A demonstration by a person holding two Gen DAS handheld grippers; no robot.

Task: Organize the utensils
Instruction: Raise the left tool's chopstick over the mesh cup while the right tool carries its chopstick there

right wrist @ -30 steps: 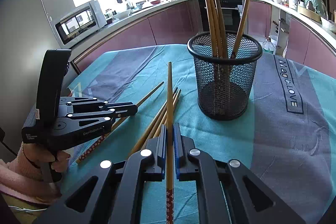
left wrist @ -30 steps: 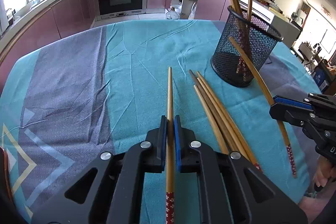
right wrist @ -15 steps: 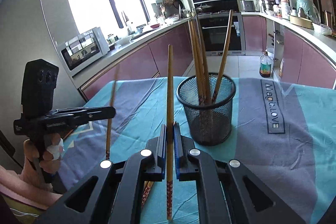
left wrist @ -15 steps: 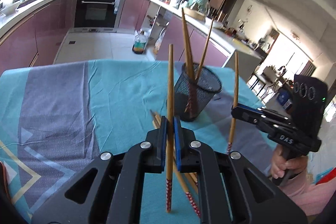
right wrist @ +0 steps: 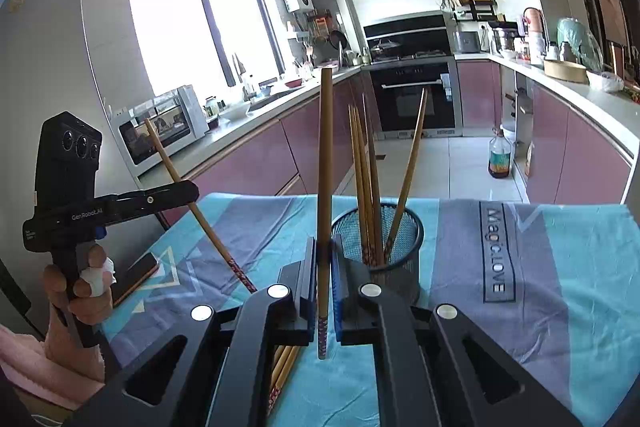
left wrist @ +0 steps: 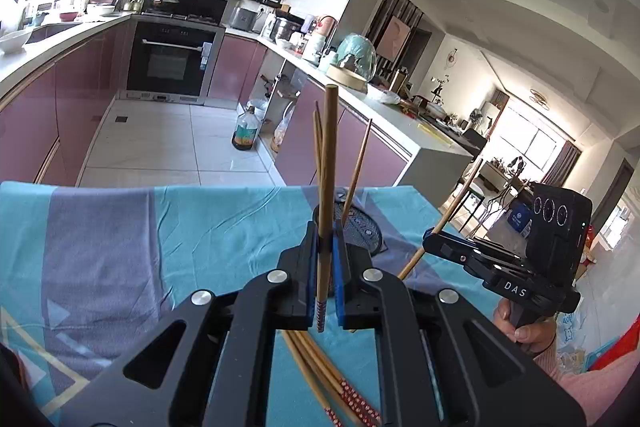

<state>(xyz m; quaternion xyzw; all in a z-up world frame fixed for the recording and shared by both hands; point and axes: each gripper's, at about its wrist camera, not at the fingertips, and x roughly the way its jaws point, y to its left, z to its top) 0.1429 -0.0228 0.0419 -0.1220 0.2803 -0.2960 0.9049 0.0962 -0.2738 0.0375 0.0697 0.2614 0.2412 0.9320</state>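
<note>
**Ana:** Where are you with the chopsticks?

**Me:** I've got one in each tool. My left gripper [left wrist: 324,267] has its fingers pinched on a chopstick [left wrist: 329,163] held nearly upright, patterned end down. My right gripper [right wrist: 323,267] is pinching another chopstick [right wrist: 325,163] the same way. The mesh holder [right wrist: 404,227] stands on the far side of the teal cloth [right wrist: 580,267], just beyond the right gripper's tips, with several chopsticks [right wrist: 362,167] already leaning in it. A loose bunch [left wrist: 320,367] lies on the cloth near me, under the left gripper.

**Ana:** How will you drop them in cleanly?

**Me:** One at a time, I think. I'd bring the patterned end over the open rim, keep the stick close to vertical, lower it past the leaning ones and only then ease the fingers apart. Letting go too high could bounce it off the rim or tip the holder.

**Ana:** What's changed in the last half second?

**Me:** Both tools have risen and tilted back, so more of the kitchen shows and the holder sits lower in view. Seen from each other's cameras, the held sticks now lean rather than hanging straight.
</note>
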